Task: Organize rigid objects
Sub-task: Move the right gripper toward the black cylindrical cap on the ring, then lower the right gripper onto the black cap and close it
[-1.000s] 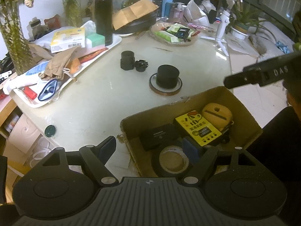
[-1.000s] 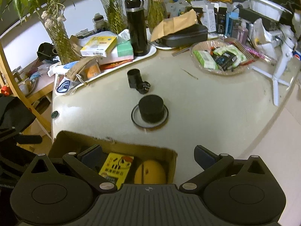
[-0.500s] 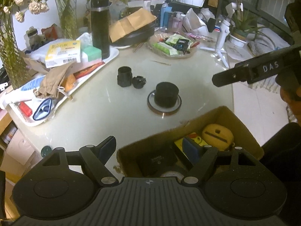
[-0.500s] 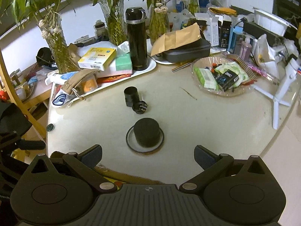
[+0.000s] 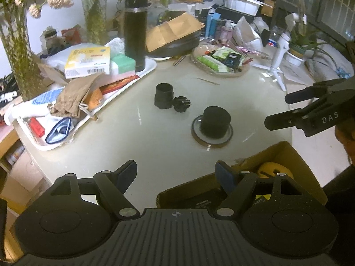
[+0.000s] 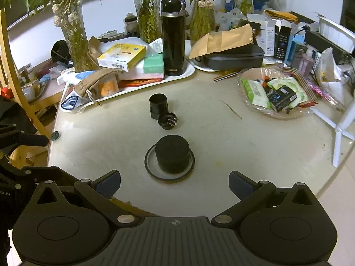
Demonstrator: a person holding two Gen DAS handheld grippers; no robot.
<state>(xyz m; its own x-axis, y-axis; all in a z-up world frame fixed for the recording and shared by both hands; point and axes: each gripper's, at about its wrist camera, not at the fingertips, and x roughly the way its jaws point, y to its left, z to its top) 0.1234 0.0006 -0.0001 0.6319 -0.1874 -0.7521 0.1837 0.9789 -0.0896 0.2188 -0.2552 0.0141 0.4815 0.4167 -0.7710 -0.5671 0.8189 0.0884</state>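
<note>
Right wrist: black foam cylinder [image 6: 172,156] upright.

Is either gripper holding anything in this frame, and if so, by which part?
Nothing is held. The left gripper and the right gripper both stand open and empty above the table.

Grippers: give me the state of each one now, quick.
Left gripper: open, holding nothing.
Right gripper: open, holding nothing.
</note>
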